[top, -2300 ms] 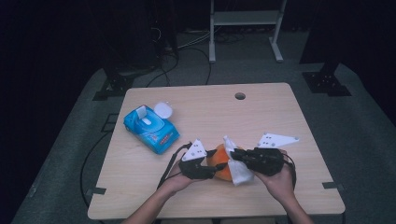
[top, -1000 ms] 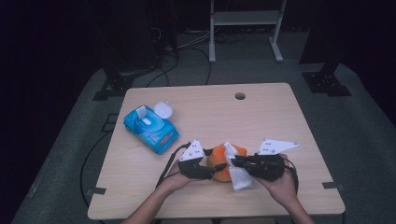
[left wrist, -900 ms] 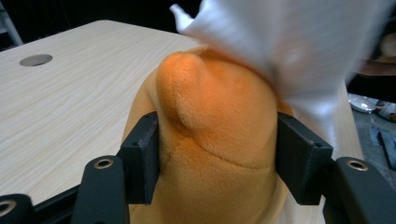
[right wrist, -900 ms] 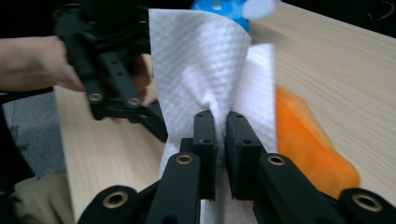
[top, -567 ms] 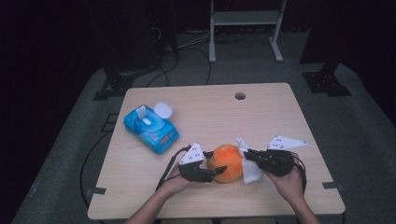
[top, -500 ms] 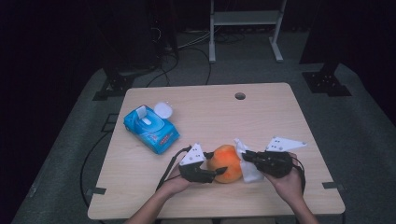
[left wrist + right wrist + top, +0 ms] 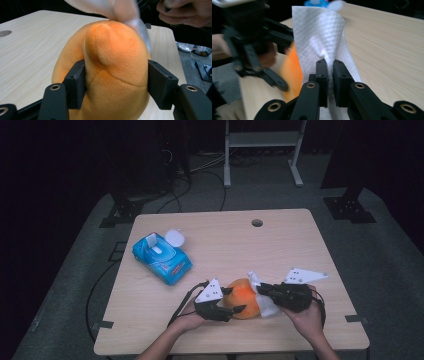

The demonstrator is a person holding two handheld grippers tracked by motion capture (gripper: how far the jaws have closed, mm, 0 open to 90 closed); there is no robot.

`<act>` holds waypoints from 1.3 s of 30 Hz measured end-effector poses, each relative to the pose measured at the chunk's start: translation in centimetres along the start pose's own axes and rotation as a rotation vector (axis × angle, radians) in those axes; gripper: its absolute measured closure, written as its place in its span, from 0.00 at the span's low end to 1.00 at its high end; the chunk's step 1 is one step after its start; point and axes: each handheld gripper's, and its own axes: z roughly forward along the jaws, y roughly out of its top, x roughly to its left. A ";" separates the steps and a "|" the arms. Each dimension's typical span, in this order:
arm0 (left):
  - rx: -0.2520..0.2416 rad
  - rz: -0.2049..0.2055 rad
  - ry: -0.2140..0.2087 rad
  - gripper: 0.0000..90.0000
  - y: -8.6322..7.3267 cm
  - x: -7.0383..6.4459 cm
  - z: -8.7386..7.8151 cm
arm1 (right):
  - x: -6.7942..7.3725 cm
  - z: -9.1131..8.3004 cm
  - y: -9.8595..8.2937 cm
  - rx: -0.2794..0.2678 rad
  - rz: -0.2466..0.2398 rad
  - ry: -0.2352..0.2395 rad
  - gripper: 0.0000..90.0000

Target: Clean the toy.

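High view. Table, light wood, with a round cable hole near its far edge. Orange plush toy at the near edge, between the two grippers. Left gripper: to the toy's left, jaws set around the toy's left side, one black tip on its far side and one on its near side; grey three-cornered plate on top, cable trailing back toward the person. Right gripper: just to the toy's right, pointing at it, jaws closed on a white wipe that hangs against the toy's right flank. Blue wipes packet, lid flipped open, lies well apart from both grippers, to the far left of the left one. Forearms and hands come in from the bottom edge.

Left gripper view. Left gripper: jaws apart by the toy's width and clamped on it, each pad pressed into the plush. Orange plush toy sits squarely between the jaws and rises past their tips. White wipe, blurred, touches the toy's top beyond the jaws. The person's other hand is farther off, upper right.

Right gripper view. Right gripper: jaws together, pinching the white wipe at a gathered fold; the sheet stands up above the tips. Orange plush toy lies just left of the jaws, behind the wipe's edge. Left gripper sits beyond the toy, at the left.
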 end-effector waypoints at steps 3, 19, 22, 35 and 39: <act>0.007 0.007 0.000 0.42 0.0 -0.2 0.0 | 0.6 0.5 0.3 0.020 -0.035 -0.007 0.92; 0.037 0.109 -0.024 0.42 0.3 -1.9 0.9 | 1.1 1.1 1.2 0.043 0.003 0.051 0.93; 0.042 0.124 -0.020 0.42 0.4 -2.2 1.1 | 0.3 1.2 0.8 0.064 0.013 0.028 0.93; 0.051 0.152 -0.034 0.42 0.5 -2.6 1.5 | 0.4 0.7 0.9 0.067 0.023 0.040 0.93; 0.046 0.140 -0.017 0.43 0.4 -2.3 1.3 | -0.2 1.0 0.6 0.086 0.021 0.011 0.93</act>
